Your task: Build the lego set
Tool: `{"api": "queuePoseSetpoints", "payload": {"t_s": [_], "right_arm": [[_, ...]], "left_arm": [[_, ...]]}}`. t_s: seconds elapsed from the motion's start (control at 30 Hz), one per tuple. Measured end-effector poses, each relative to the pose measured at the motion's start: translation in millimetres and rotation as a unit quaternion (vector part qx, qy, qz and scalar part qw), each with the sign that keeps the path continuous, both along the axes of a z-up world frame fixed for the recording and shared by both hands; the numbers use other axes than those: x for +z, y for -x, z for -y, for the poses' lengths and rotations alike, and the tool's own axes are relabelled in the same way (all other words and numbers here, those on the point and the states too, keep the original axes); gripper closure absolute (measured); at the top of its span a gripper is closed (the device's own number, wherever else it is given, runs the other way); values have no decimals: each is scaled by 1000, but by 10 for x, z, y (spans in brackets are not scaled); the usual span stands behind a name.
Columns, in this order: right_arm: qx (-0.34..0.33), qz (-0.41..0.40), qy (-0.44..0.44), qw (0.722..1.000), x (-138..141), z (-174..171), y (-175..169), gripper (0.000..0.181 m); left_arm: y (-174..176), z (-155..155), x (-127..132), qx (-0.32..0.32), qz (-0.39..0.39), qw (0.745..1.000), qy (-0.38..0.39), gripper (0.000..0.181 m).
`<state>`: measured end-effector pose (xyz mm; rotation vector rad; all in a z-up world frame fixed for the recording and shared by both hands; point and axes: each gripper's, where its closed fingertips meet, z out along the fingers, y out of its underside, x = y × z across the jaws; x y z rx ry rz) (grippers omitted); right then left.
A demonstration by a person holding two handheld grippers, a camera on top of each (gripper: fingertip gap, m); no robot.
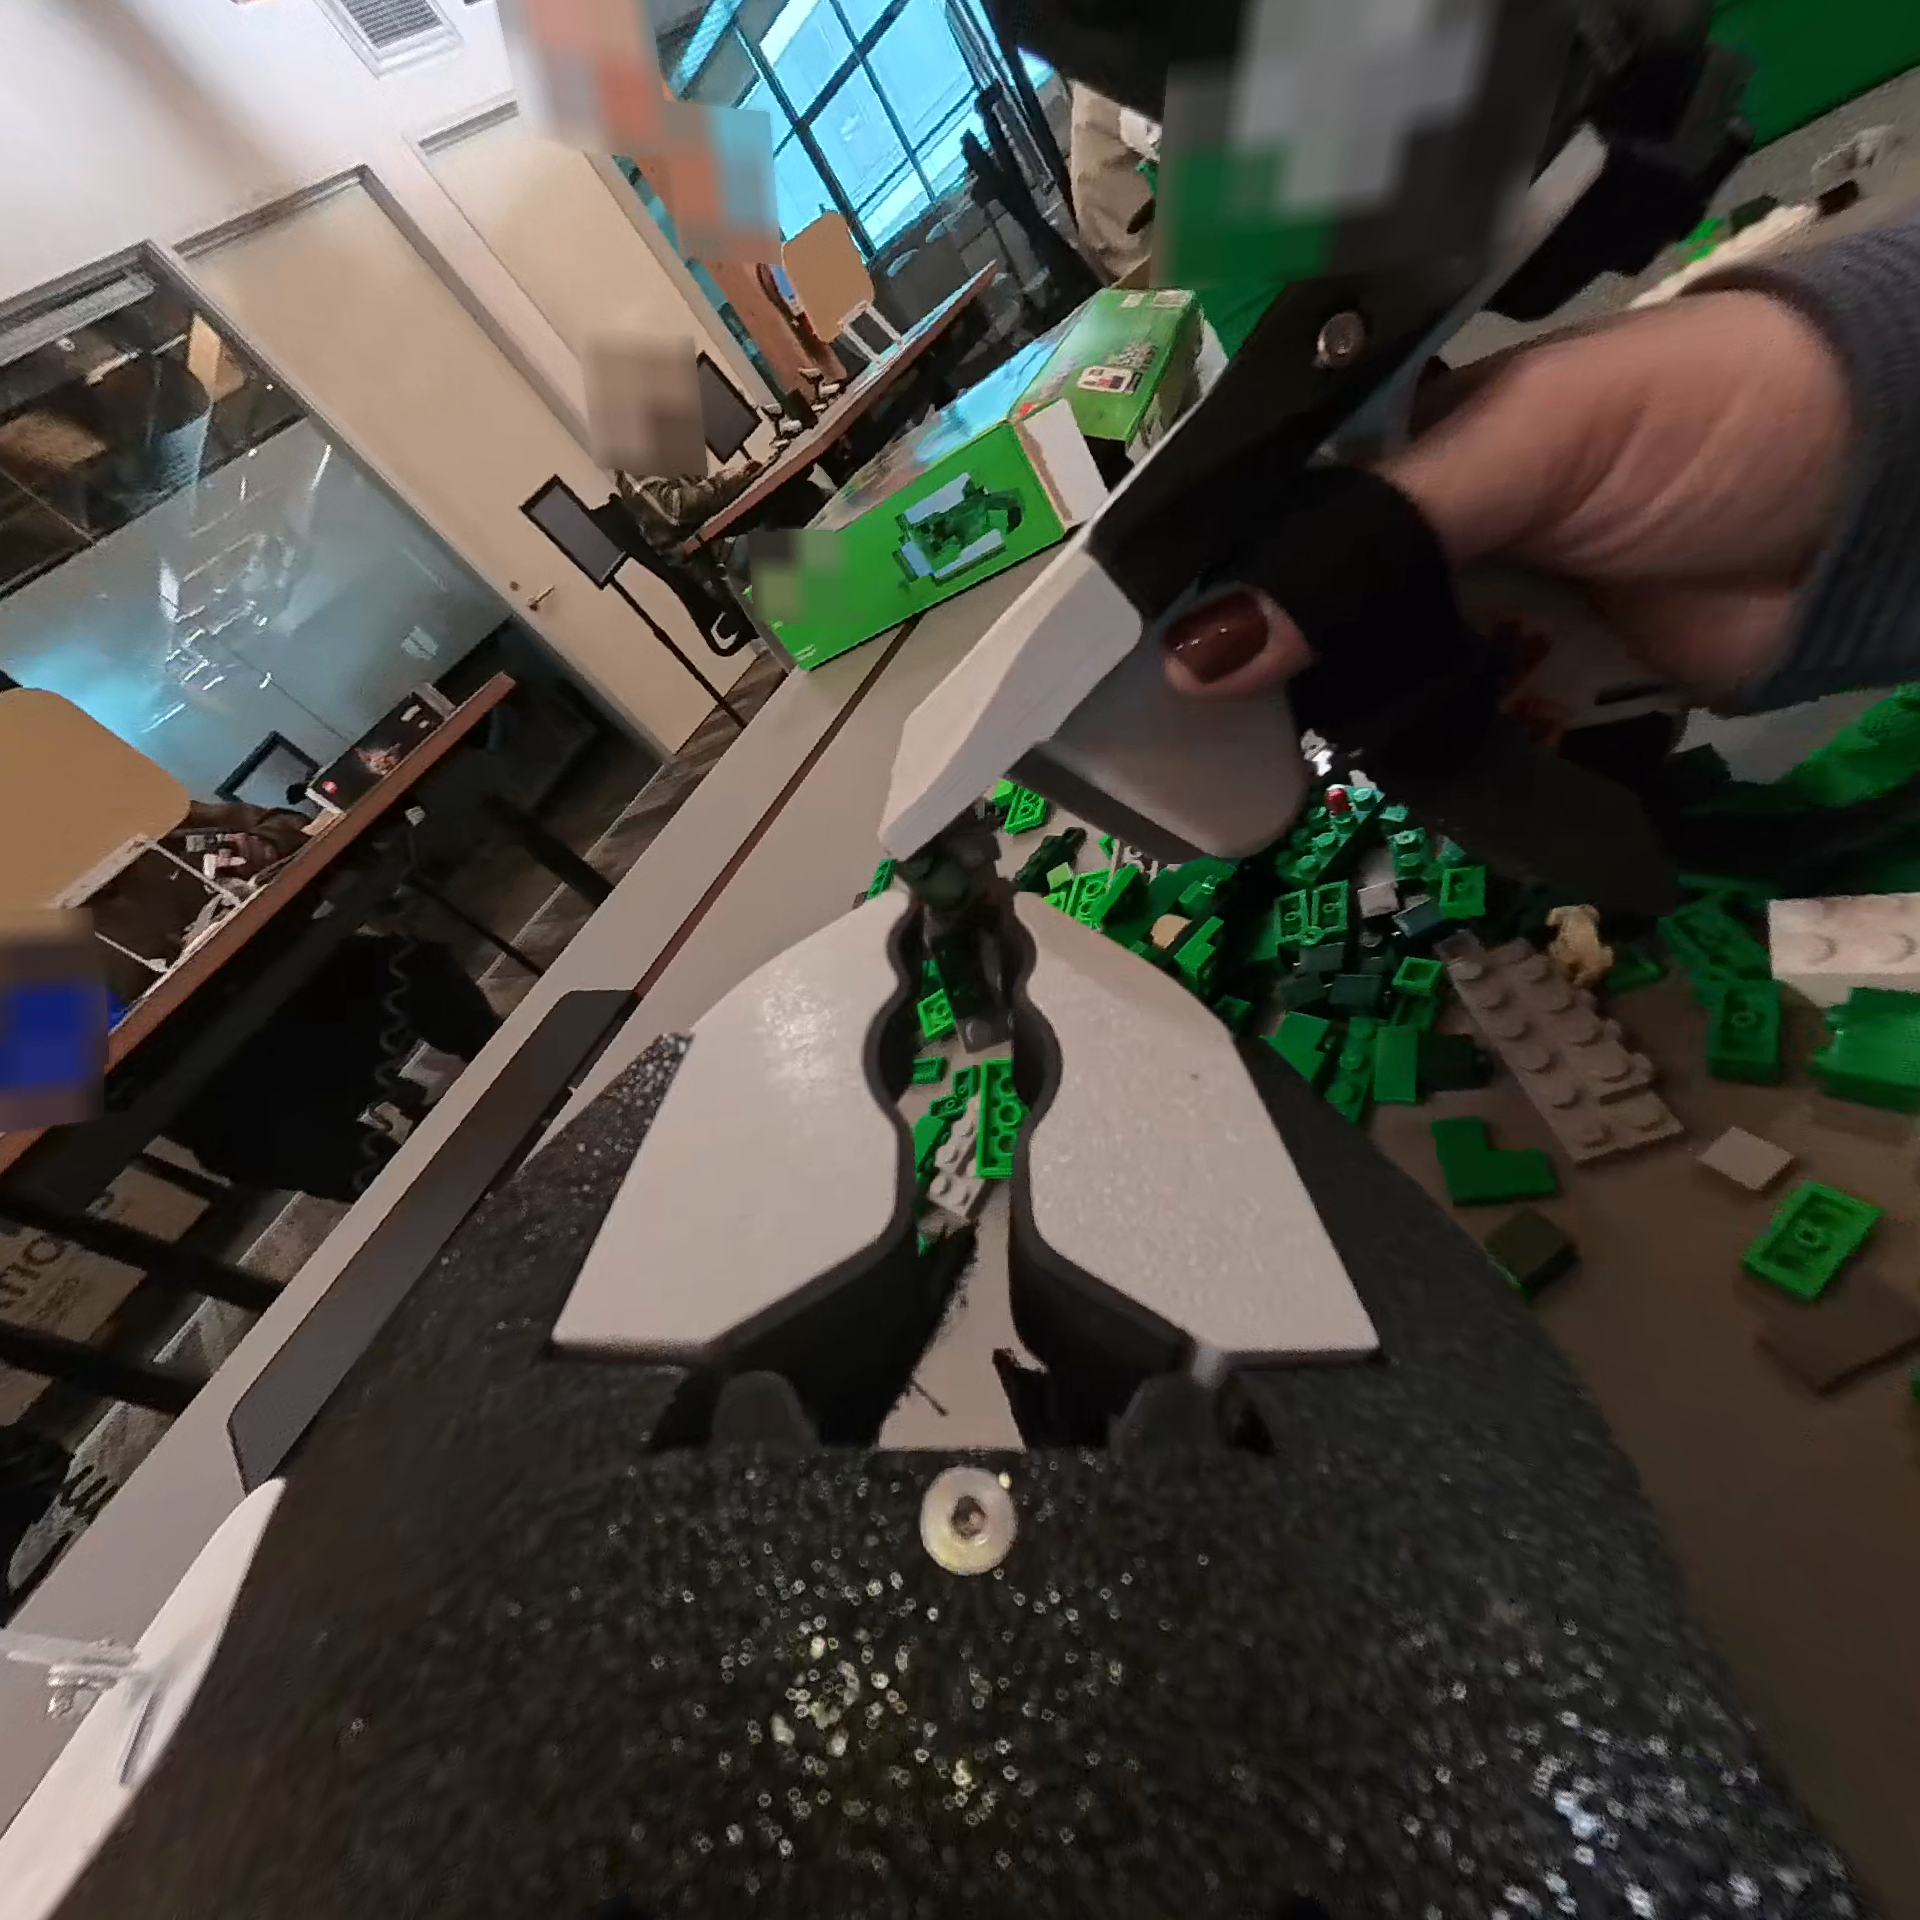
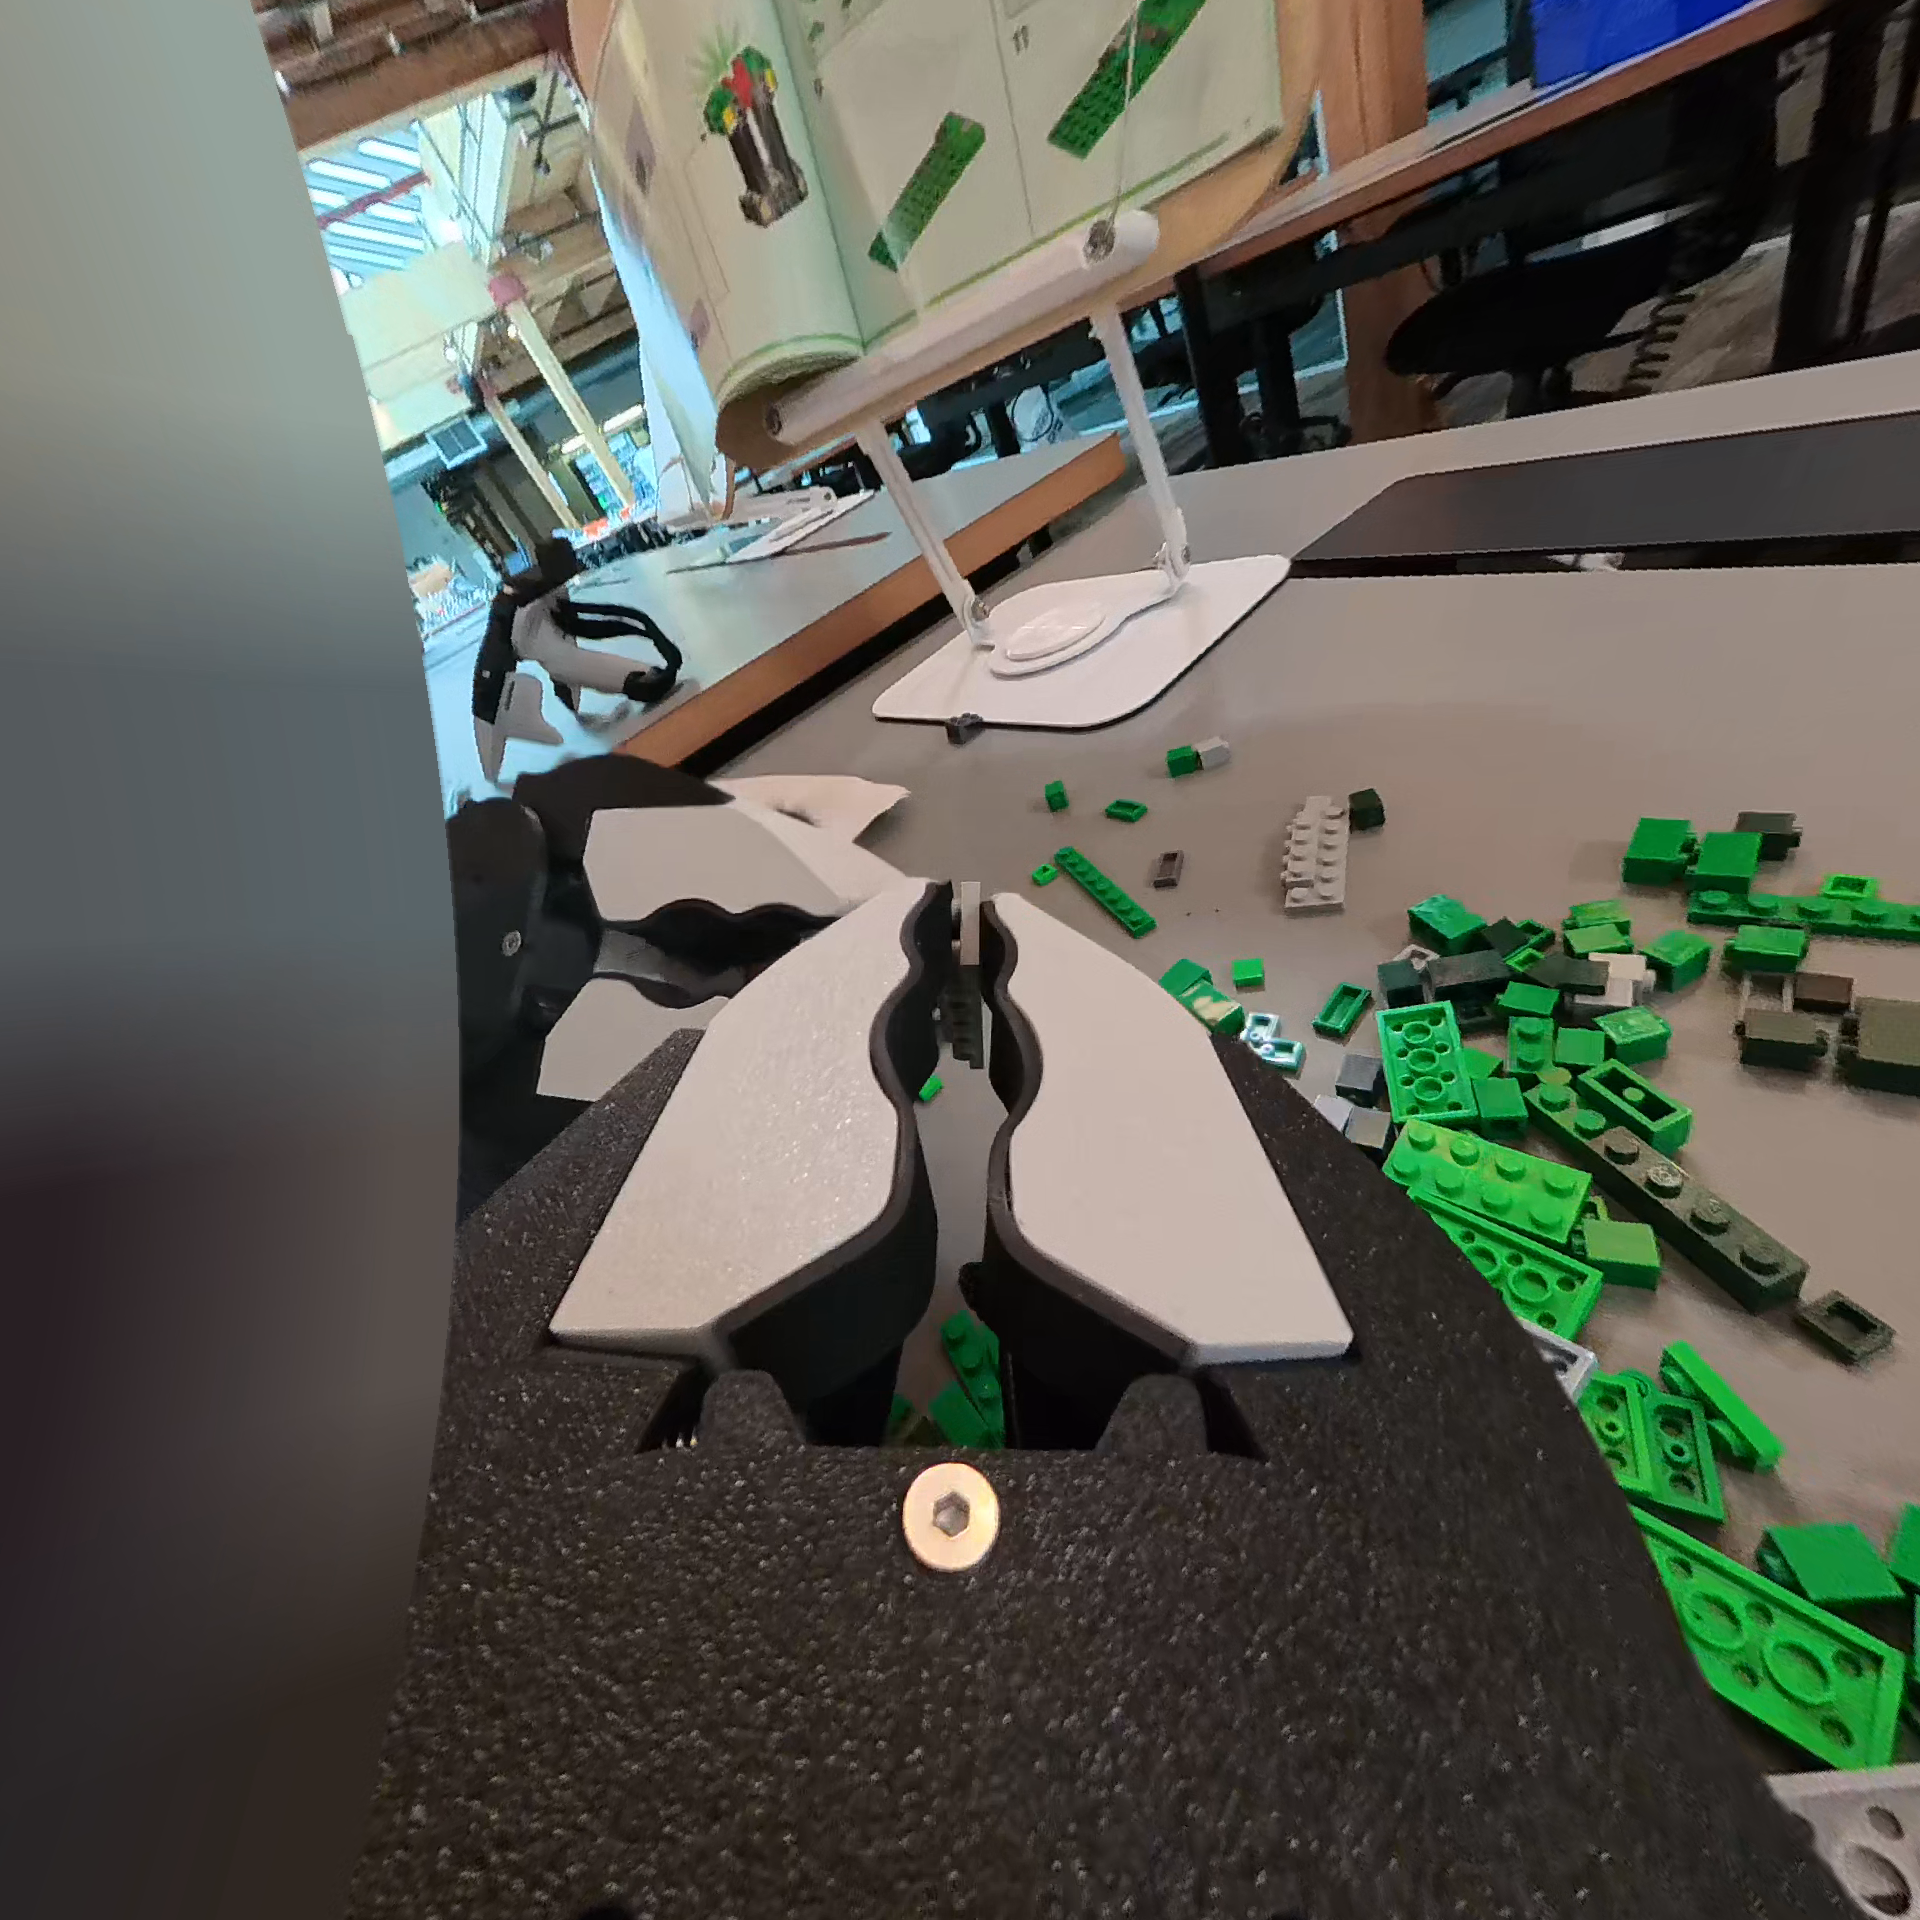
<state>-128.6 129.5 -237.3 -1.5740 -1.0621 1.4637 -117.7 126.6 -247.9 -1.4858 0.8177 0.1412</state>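
Observation:
My left gripper (image 1: 956, 920) is shut on a small dark green and grey lego assembly (image 1: 951, 940) and holds it above the table. My right gripper (image 1: 935, 831) comes in from the upper right, held by a hand (image 1: 1610, 499), and its tips meet the same assembly from above. In the right wrist view my right gripper (image 2: 966, 899) is shut on a thin grey piece (image 2: 968, 930) with a dark studded piece (image 2: 961, 1023) behind it. The left gripper (image 2: 831, 914) lies just to its left, tips touching.
Loose green, dark and grey bricks (image 2: 1558, 1039) cover the grey table (image 2: 1455, 707), also below the grippers (image 1: 1351, 935). A long grey plate (image 1: 1558, 1049) lies there. An instruction booklet (image 2: 935, 156) rests on a white stand (image 2: 1091, 644). A green box (image 1: 914, 540) sits near the table edge. Left and right tips are no more than a few centimetres apart.

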Motion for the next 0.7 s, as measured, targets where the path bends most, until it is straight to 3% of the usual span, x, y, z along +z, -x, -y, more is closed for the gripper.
{"api": "queuePoseSetpoints", "payload": {"t_s": [0.13, 0.3, 0.4, 0.57, 0.7], "right_arm": [[30, 23, -4, 999, -48, 23, -5, 176], [48, 36, 8, 998, -75, -39, -71, 176], [56, 49, 11, 997, -135, -36, -69, 176], [73, 37, 14, 997, -123, 27, -39, 176], [85, 55, -15, 995, -169, 85, -20, 175]], "left_arm": [[12, -13, -30, 3, 13, 1000, 15, 161], [81, -41, -37, 8, 61, 997, 39, 181], [193, -66, 13, 26, 80, 996, 27, 181], [-37, 37, 25, -67, 122, 989, 53, 164], [-33, 13, -57, -48, 77, 994, 55, 172]]}}
